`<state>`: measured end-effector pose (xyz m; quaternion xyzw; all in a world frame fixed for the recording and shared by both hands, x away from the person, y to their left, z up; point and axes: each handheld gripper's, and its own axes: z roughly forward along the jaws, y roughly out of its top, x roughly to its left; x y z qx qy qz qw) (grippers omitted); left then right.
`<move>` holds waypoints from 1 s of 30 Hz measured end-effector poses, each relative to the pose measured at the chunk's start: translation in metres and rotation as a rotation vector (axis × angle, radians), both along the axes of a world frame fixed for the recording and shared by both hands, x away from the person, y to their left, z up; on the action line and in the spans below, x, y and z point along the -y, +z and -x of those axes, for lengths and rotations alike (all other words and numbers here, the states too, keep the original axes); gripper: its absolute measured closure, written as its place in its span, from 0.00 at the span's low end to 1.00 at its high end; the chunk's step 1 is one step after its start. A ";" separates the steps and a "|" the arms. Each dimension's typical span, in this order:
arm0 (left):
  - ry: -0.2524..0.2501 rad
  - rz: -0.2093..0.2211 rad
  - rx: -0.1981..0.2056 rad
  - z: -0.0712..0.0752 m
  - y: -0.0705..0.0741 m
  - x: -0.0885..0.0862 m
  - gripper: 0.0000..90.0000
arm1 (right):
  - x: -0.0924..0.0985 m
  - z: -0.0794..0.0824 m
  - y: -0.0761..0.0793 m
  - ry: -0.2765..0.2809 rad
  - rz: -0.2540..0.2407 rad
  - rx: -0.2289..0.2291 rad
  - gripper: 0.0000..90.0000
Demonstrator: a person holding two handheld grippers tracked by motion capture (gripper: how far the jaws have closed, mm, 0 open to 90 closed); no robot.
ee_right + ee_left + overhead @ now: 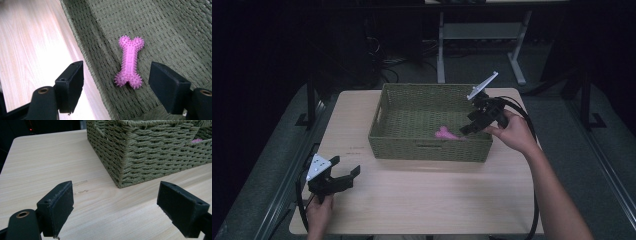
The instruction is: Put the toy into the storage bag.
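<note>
While my right gripper hangs open and empty over the basket's right rim, the pink bone toy lies flat, long axis twelve-to-six.

Bone toy in basket, on table.

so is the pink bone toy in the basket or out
In. The pink bone toy lies flat on the woven floor of the basket, free of the open right gripper above it.
</note>
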<state>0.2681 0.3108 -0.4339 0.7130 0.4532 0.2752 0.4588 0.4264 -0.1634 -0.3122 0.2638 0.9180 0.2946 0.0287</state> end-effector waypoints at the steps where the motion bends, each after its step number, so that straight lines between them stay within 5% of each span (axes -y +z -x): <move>1: 0.000 0.000 0.000 0.000 0.000 0.000 0.15 | 0.000 0.000 0.000 0.000 0.000 0.000 0.31; 30: 0.003 -0.004 0.000 0.001 0.000 -0.001 0.15 | 0.016 0.043 -0.009 0.021 -0.012 0.018 0.29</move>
